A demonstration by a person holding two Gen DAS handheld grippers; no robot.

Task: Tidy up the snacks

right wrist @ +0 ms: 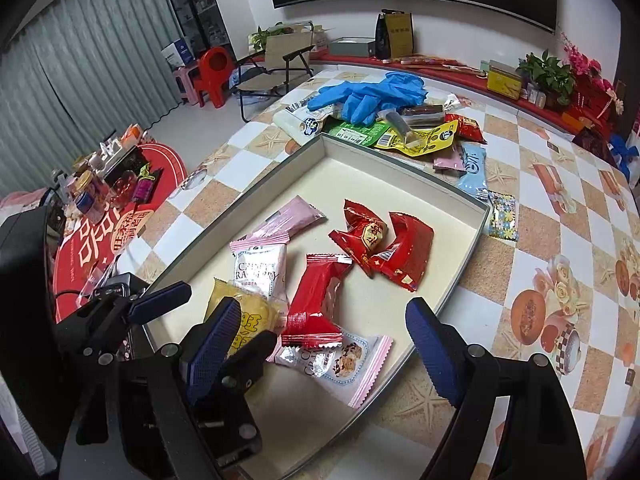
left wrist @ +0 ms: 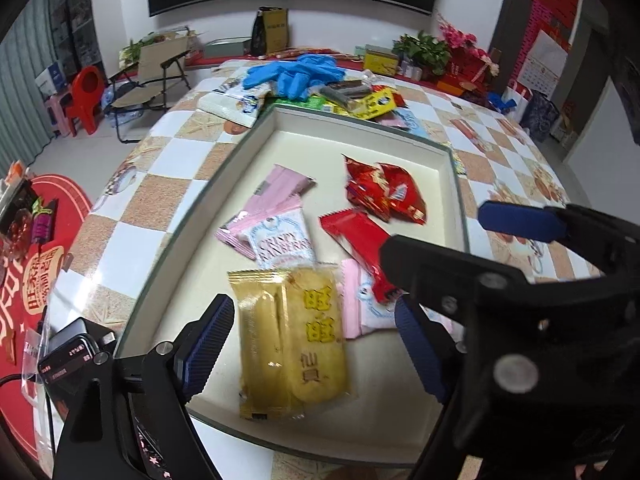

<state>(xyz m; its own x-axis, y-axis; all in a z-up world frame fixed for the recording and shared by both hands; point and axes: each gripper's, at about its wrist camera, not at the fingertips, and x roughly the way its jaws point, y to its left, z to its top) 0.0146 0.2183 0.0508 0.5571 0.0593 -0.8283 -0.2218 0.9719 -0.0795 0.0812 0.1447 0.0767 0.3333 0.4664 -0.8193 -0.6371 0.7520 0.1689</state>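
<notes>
A shallow cream tray holds several snack packets. A gold rice-cracker packet lies at its near end, between the fingers of my open left gripper. A long red packet, pink-and-white packets and crumpled red packets lie beyond. My right gripper is open and empty above the tray's near right part; it shows in the left wrist view. More snacks are piled behind the tray.
Blue gloves lie on the snack pile at the far table edge. A white packet sits left of it, a floral candy right of the tray. A folding chair and red stool stand on the floor beyond.
</notes>
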